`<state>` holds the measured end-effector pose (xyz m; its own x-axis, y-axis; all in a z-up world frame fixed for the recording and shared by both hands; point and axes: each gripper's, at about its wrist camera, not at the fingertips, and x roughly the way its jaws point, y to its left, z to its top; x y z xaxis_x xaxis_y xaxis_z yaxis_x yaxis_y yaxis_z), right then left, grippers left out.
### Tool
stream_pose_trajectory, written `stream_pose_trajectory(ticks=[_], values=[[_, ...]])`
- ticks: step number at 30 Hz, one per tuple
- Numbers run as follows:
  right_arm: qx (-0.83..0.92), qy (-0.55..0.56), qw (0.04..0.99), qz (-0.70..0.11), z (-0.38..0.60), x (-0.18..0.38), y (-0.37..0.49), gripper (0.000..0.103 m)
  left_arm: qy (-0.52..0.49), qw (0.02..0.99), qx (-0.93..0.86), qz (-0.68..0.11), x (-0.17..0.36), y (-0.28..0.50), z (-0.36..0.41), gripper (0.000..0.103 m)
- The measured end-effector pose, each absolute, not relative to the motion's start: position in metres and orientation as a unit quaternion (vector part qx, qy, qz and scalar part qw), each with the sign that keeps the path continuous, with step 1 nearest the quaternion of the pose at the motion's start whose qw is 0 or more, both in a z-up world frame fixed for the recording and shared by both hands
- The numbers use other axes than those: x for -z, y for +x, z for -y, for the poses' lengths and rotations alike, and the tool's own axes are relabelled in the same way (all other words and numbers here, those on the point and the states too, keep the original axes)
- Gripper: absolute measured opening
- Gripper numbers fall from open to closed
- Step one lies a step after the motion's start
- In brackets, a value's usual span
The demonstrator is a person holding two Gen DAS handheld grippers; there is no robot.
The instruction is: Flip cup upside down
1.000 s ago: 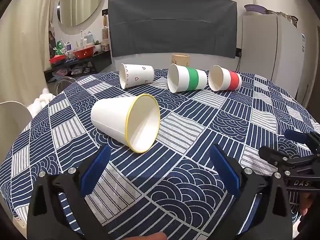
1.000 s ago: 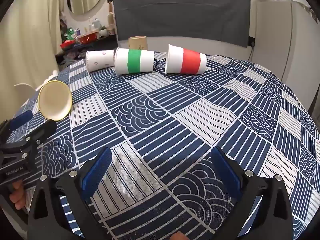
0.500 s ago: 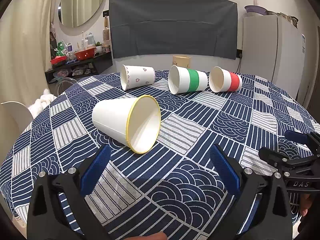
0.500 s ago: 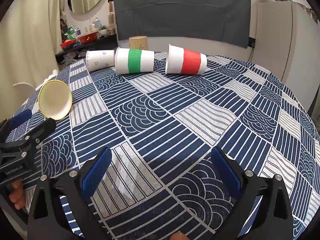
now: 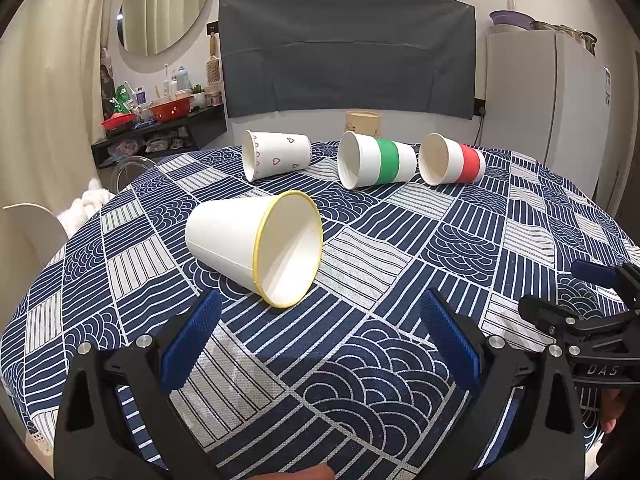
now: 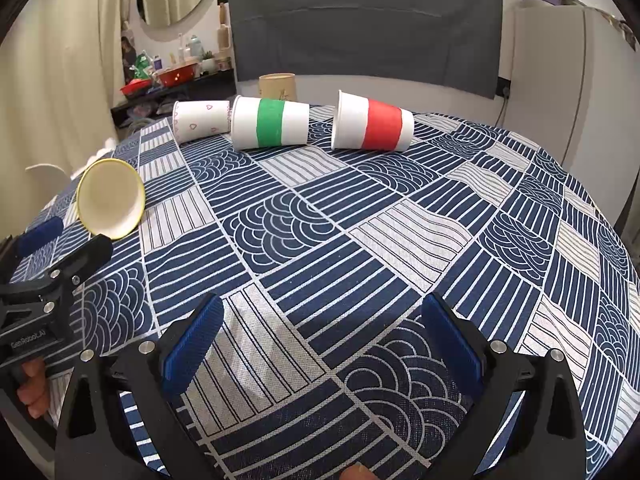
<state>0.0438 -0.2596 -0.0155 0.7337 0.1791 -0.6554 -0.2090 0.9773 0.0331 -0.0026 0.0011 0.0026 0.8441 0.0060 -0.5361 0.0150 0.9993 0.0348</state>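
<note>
Jaws spread wide on both tools, nothing between them: left gripper (image 5: 320, 322) low over the desk (image 5: 460, 240), right gripper (image 6: 322, 326) likewise, both pointing across the patterned cloth. Yellow-rimmed cup (image 5: 256, 250) lies on its side just ahead of the left gripper, mouth toward the camera. Farther back in a row, all on their sides: heart-print cup (image 5: 276, 155), green-banded cup (image 5: 374, 160), red-banded cup (image 5: 452, 164). Brown tub (image 6: 277, 87) upright behind them.
</note>
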Motion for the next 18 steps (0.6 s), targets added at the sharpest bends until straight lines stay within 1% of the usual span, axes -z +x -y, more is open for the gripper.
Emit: stream_pose_trajectory(ticks=[18], values=[[-0.105,-0.022,0.931,-0.35,0.2595,0.0154,0.044,0.095,0.022,0.961,0.0,-0.274,-0.003,-0.0027,-0.0003,0.097]])
